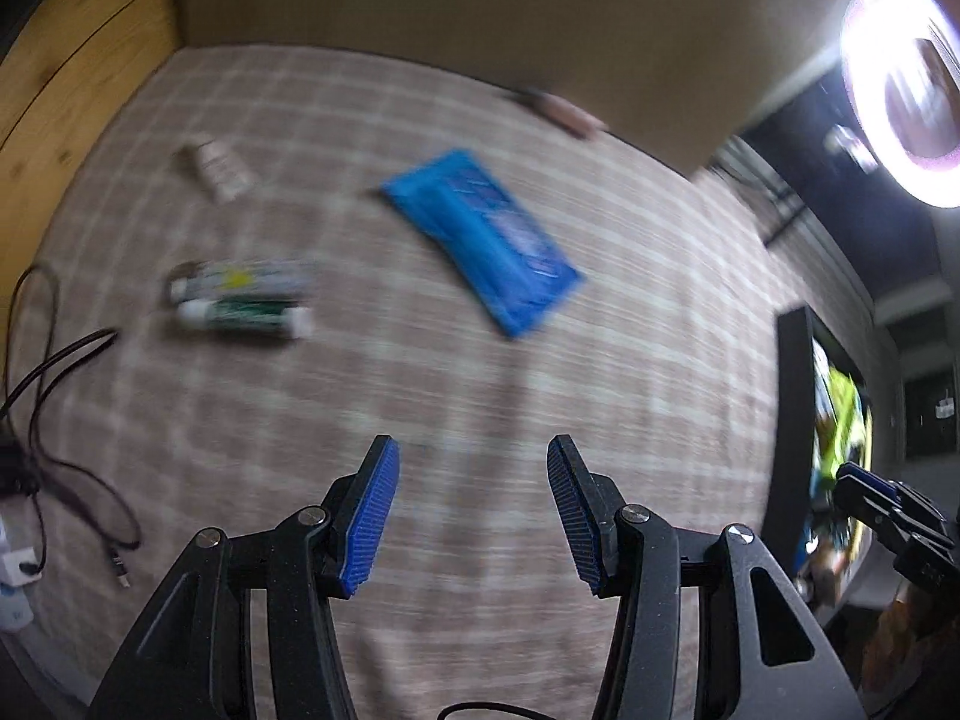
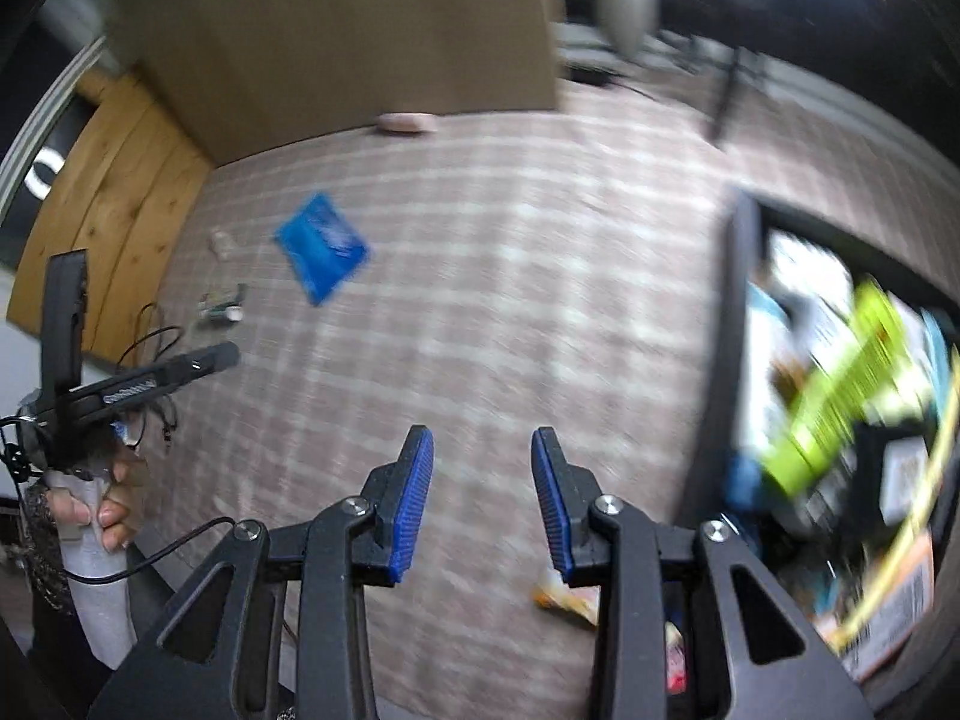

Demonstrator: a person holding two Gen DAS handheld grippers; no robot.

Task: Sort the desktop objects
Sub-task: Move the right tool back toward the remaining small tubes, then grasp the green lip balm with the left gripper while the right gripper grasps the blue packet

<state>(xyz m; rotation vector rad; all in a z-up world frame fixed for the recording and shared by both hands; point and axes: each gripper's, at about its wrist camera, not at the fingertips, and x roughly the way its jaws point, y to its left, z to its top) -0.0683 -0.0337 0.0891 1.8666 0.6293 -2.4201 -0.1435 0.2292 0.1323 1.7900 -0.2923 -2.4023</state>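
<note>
A blue flat packet (image 1: 483, 238) lies on the checked tablecloth (image 1: 480, 390); it also shows in the right wrist view (image 2: 321, 247). Two green-and-white tubes (image 1: 240, 300) lie to its left, and a small white bottle (image 1: 215, 170) lies farther back. A pink object (image 1: 558, 111) lies by the cardboard box. My left gripper (image 1: 473, 471) is open and empty above the cloth, short of the packet. My right gripper (image 2: 482, 468) is open and empty, beside a black bin (image 2: 744, 312) holding several items, one lime green (image 2: 840, 396). Both views are blurred.
A large cardboard box (image 2: 336, 30) stands at the back. Black cables (image 1: 54, 420) lie at the left edge on a wooden surface (image 1: 72, 90). An orange snack packet (image 2: 570, 594) lies under my right gripper. A ring light (image 1: 900, 84) glows at the right.
</note>
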